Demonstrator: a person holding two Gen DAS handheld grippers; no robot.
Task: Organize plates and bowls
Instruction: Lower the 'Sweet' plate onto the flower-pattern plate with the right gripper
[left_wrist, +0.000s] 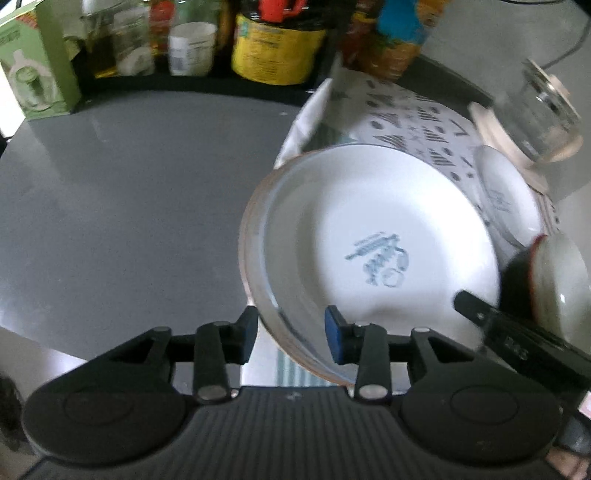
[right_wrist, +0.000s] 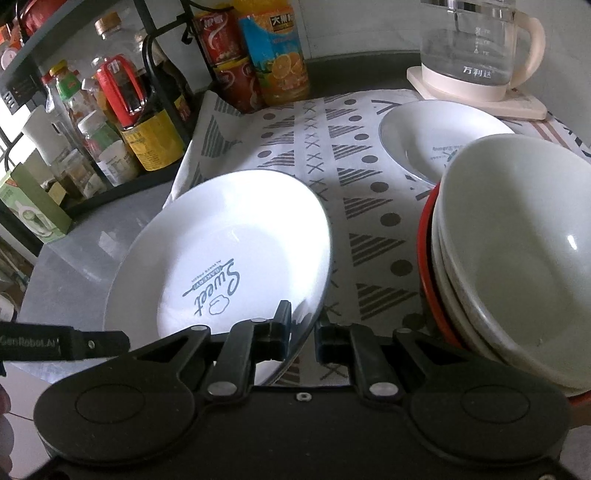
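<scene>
"Sweet" is printed inside the white plate (right_wrist: 229, 258); "GenRobot.AI" marks the left hand-held gripper (right_wrist: 62, 345).

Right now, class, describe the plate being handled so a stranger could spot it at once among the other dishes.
Start at the patterned cloth in front of the glass kettle. At the cloth's left edge, a white plate sits tilted, its rim pinched by the right hand-held gripper. Unlike the stacked bowls and the smaller plate by the kettle, it reads "Sweet" in blue.
</scene>
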